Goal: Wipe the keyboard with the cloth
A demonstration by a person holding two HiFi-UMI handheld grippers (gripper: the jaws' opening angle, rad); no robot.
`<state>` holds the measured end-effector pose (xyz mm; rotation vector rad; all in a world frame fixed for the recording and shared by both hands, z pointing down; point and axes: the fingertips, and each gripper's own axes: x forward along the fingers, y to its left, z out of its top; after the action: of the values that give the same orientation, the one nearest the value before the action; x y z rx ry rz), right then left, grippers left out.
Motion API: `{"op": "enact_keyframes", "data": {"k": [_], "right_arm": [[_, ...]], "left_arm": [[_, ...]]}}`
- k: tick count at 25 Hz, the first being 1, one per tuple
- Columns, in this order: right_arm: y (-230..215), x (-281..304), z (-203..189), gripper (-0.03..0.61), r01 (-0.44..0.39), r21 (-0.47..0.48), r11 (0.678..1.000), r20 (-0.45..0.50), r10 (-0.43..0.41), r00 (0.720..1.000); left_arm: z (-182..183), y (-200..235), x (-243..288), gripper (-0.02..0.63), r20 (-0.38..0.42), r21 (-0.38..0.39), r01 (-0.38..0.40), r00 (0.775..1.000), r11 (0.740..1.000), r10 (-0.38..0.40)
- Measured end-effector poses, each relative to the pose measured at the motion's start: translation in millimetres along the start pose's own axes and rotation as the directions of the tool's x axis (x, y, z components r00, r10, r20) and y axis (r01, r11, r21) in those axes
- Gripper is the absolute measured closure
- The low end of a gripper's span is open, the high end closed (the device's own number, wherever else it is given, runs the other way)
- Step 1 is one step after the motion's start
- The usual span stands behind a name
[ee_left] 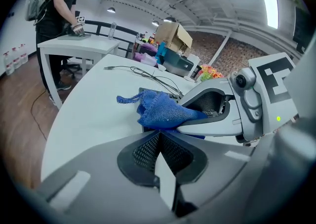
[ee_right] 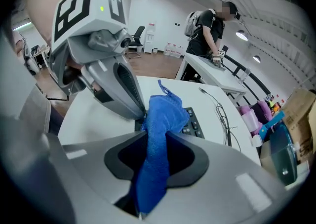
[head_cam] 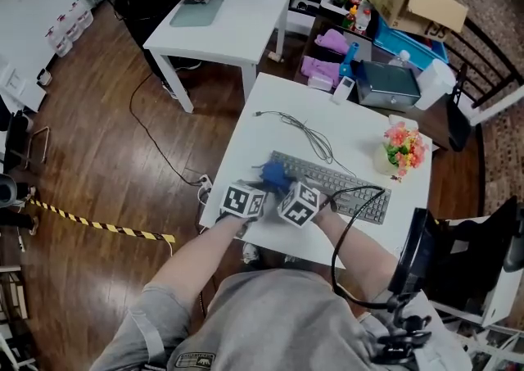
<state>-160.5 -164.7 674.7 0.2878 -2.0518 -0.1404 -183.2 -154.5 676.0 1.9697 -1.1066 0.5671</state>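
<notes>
Just behind the flat grey keyboard trails a thin black cable. The right gripper pinches a crumpled blue cloth, while the left gripper has its jaws pressed together.

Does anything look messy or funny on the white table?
Nothing is spilled or broken. The grey keyboard lies slanted across the white table, a thin grey cable sprawls in loose loops behind it, and the blue knitted cloth is scrunched into a wad, pinched in the right gripper.
</notes>
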Motion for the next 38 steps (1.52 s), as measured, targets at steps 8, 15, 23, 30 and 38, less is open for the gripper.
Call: {"op": "enact_keyframes", "data": {"k": [8,15,23,30,38], "right_arm": [[25.1,0.1,0.7,0.468,-0.007,-0.013,1.000,-0.014,0.007,1.000],[28.6,-3.5,16.5,0.468,0.006,0.009,1.000,-0.003,-0.006,1.000],[58.1,-25.8,-16.8,0.468,0.065,0.163,0.984,-0.038,-0.060,0.997],[64.3,-77.8,-125.0,0.468,0.202,0.350,0.915,-0.148,-0.159,0.976],[59.8,-127.0,-224.8,0.467,0.309,0.481,0.821,-0.229,-0.222,0.948]], "left_arm": [[-22.9,-6.9,-14.4,0.614,-0.005,0.013,0.004,1.000,1.000,-0.003],[-21.9,-1.8,-29.5,0.614,0.018,0.008,0.002,1.000,1.000,-0.002],[-55.5,-39.3,-21.8,0.614,-0.082,0.083,0.121,0.990,0.989,-0.114],[-74.7,-131.7,23.5,0.614,-0.185,0.198,0.273,0.954,0.941,-0.238],[-74.3,-220.9,61.1,0.614,-0.218,0.264,0.336,0.934,0.904,-0.284]]}}
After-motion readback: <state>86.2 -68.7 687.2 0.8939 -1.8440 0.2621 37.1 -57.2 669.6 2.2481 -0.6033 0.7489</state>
